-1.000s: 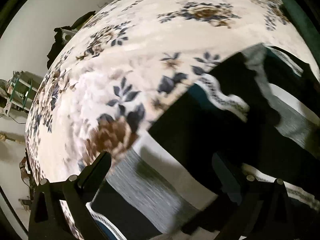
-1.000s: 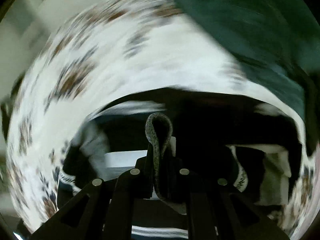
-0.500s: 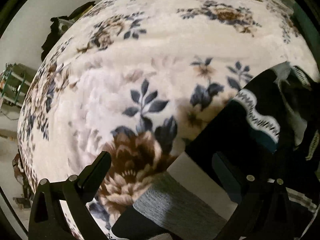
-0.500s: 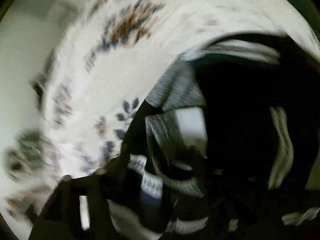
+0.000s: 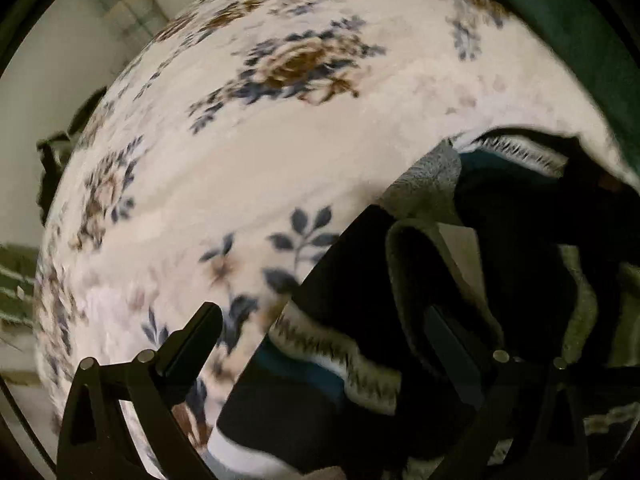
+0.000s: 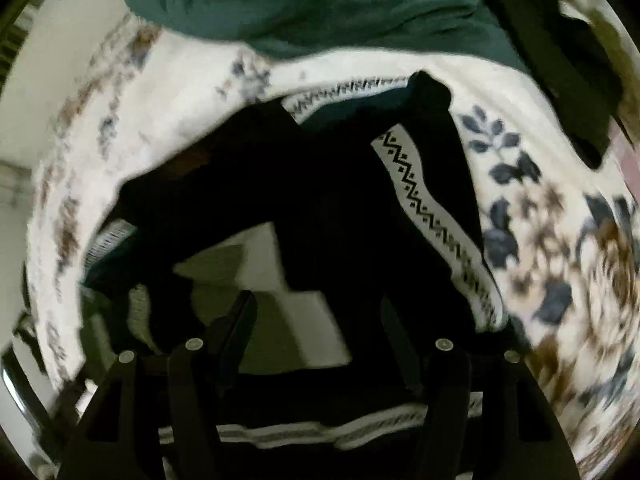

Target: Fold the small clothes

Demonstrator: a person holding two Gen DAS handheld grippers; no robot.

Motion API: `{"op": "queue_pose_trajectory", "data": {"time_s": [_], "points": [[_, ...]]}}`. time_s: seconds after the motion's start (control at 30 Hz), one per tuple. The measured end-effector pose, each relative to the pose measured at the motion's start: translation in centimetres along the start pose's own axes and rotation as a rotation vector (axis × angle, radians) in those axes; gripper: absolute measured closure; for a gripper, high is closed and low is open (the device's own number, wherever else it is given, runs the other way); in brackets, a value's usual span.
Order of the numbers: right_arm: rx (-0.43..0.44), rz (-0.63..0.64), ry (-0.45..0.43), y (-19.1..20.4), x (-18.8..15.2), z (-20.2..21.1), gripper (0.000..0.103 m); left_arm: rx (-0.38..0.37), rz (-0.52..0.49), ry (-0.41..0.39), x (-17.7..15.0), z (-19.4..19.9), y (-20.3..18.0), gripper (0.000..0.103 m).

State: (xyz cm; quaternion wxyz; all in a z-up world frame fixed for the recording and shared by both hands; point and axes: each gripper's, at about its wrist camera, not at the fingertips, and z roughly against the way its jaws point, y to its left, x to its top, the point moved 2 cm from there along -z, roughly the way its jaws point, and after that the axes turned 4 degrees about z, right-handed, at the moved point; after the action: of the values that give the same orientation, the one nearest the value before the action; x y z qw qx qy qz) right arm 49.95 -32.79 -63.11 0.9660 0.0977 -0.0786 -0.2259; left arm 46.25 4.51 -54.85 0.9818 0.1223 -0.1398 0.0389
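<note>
A dark knitted garment (image 6: 328, 208) with white, grey and teal bands and a zigzag trim lies crumpled on a floral blanket (image 6: 560, 216). In the left wrist view the garment (image 5: 352, 292) fills the lower right, with a grey fold bunched up. My left gripper (image 5: 324, 332) is open; its left finger (image 5: 192, 340) is over the blanket and its right finger is over the garment. My right gripper (image 6: 320, 320) is open and empty just above the garment.
The floral blanket (image 5: 248, 160) stretches away to the upper left. A dark green cloth (image 6: 304, 4) lies beyond the garment, also at the top right of the left wrist view (image 5: 560, 28). Another dark piece of clothing (image 6: 568, 80) lies at the far right.
My right gripper was shut on a grey fold of the garment one second ago; it has let go and is open. The garment has dropped into a heap. Both views have swung.
</note>
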Motion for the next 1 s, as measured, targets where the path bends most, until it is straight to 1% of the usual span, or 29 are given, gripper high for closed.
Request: {"op": "queue_pose_trajectory", "data": {"time_s": [0.03,0.07,0.1,0.13,0.2,0.23,0.3,0.43,0.5,0.57,0.6,0.63,0.67,0.73,0.77,0.83,0.87,0.9,0.97,1.0], "points": [[-0.012,0.020,0.044,-0.2,0.7,-1.4,0.036,0.029,-0.022,0.002,0.2,-0.6,-0.5,0.000],[-0.026,0.032,0.068,-0.4,1.3,-2.5,0.037,0.054,-0.043,0.005,0.4,-1.3,-0.9,0.000],[-0.045,0.040,0.074,-0.3,2.0,-3.4,0.037,0.076,-0.057,0.009,0.4,-1.8,-1.0,0.000],[-0.084,0.049,0.064,-0.4,2.8,-4.2,0.037,0.090,-0.063,0.012,0.5,-2.1,-1.0,0.000],[-0.131,0.051,0.026,-0.7,4.8,-5.0,0.037,0.087,-0.054,0.023,0.5,-2.7,-0.6,0.000],[-0.140,0.045,0.016,-0.7,5.4,-5.2,0.037,0.083,-0.047,0.028,0.4,-2.8,-0.4,0.000],[-0.158,0.033,0.015,-0.9,6.7,-6.0,0.037,0.090,-0.048,0.028,0.4,-3.1,-0.6,0.000],[-0.208,0.054,0.019,-1.2,6.9,-6.3,0.037,0.105,-0.054,0.028,0.4,-3.5,-0.9,0.000],[-0.207,0.059,0.014,-1.0,6.5,-5.8,0.037,0.091,-0.034,0.037,0.4,-3.4,-0.7,0.000],[-0.200,0.055,0.005,-1.6,5.6,-4.6,0.035,0.057,-0.006,0.028,0.4,-2.7,0.0,0.000],[-0.199,0.054,-0.006,-2.0,5.0,-3.7,0.031,0.023,0.019,0.002,0.3,-1.7,0.7,0.000],[-0.198,0.050,-0.030,-2.4,4.1,-2.4,0.019,-0.005,0.038,-0.023,0.2,-0.6,1.5,0.000],[-0.193,0.047,-0.058,-2.9,3.1,-1.2,0.012,-0.032,0.055,-0.046,0.1,0.3,2.2,0.000],[-0.180,0.057,-0.102,-3.2,0.5,1.0,0.011,-0.101,0.091,-0.091,-0.8,2.5,4.4,0.000],[-0.177,0.073,-0.100,-3.2,-1.2,1.7,0.010,-0.133,0.107,-0.098,-1.5,3.3,5.6,0.000],[-0.154,0.092,-0.080,-1.3,-3.8,2.0,0.006,-0.187,0.144,-0.076,-3.5,4.5,8.4,0.000],[-0.144,0.103,-0.061,0.3,-5.0,2.1,0.005,-0.196,0.165,-0.062,-4.5,4.9,9.7,0.000],[-0.130,0.114,-0.037,1.9,-6.6,2.0,0.005,-0.200,0.195,-0.039,-6.1,5.2,11.8,0.000],[-0.117,0.120,-0.012,3.4,-9.4,1.9,0.005,-0.195,0.240,0.005,-8.8,5.6,14.7,0.000],[-0.111,0.126,0.006,4.1,-10.4,1.6,0.005,-0.186,0.268,0.035,-10.7,5.8,16.5,0.000]]}}
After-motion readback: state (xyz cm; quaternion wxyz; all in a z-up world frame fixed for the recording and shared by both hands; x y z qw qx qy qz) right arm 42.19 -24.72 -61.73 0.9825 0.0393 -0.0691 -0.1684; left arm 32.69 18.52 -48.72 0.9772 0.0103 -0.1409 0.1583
